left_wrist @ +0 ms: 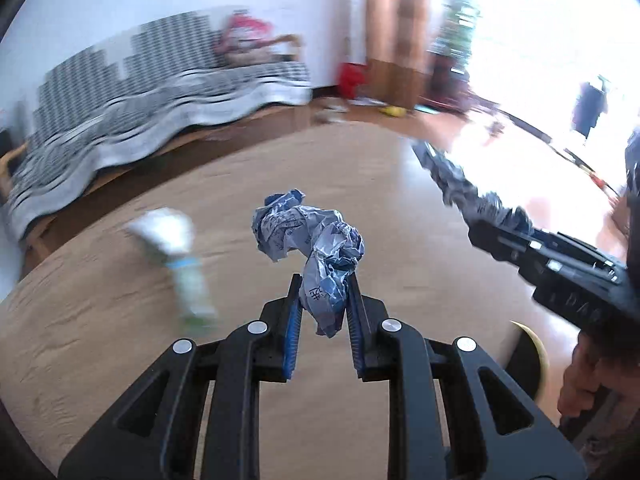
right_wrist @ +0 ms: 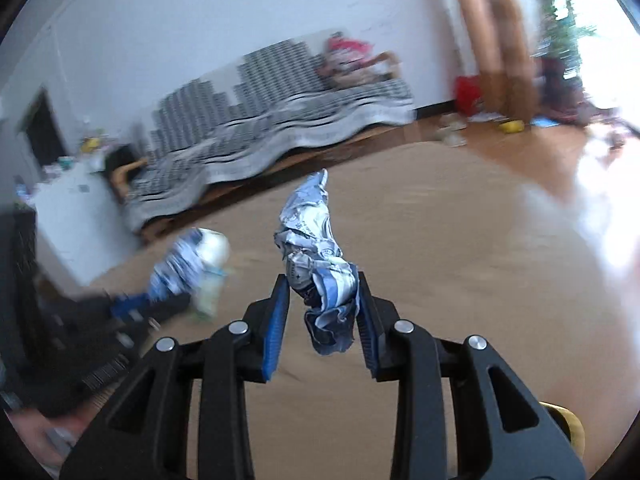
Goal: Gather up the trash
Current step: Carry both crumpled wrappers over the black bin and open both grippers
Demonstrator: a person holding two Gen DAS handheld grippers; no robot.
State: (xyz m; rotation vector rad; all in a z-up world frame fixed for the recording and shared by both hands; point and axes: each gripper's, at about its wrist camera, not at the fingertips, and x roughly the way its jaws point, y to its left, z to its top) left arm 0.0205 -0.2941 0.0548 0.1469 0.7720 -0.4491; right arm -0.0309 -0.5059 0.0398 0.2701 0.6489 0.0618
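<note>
From the left wrist camera, the left gripper (left_wrist: 325, 280) is pinching a crumpled blue-and-white wrapper (left_wrist: 310, 236) between its blue-lined fingers (left_wrist: 295, 320); most of the wad is bulging out beyond the fingertips, and a tail of it is hanging down between the pads. Beneath it, a round wooden table (left_wrist: 100, 340) is filling the near part of the scene. To the left on the tabletop, a pale bottle with green and blue markings (left_wrist: 176, 256) is lying on its side, smeared by motion blur. On the right, the right gripper (left_wrist: 476, 216) is reaching in from the near right, gripping a long dark crumpled wrapper (left_wrist: 448, 176) that is pointing away toward the far left; whether it is touching the table cannot be told. Far back on the left, a sofa under a black-and-white patterned cover (left_wrist: 160, 92) is standing against the white wall, with a red container (left_wrist: 352, 76) on the floor farther right.

From the right wrist camera, the right gripper (right_wrist: 323, 292) is clamping a twisted blue-and-white wrapper (right_wrist: 312, 240) that is sticking up and away from the fingertips, its lower end dangling between the blue pads (right_wrist: 276, 328). The wooden table (right_wrist: 440, 280) is lying below. At the left, the left gripper (right_wrist: 132, 308) is appearing blurred, carrying its wad (right_wrist: 180, 264) just in front of the pale bottle (right_wrist: 212, 268). The patterned sofa (right_wrist: 280, 128) is stretching across the far side of the room.
</note>
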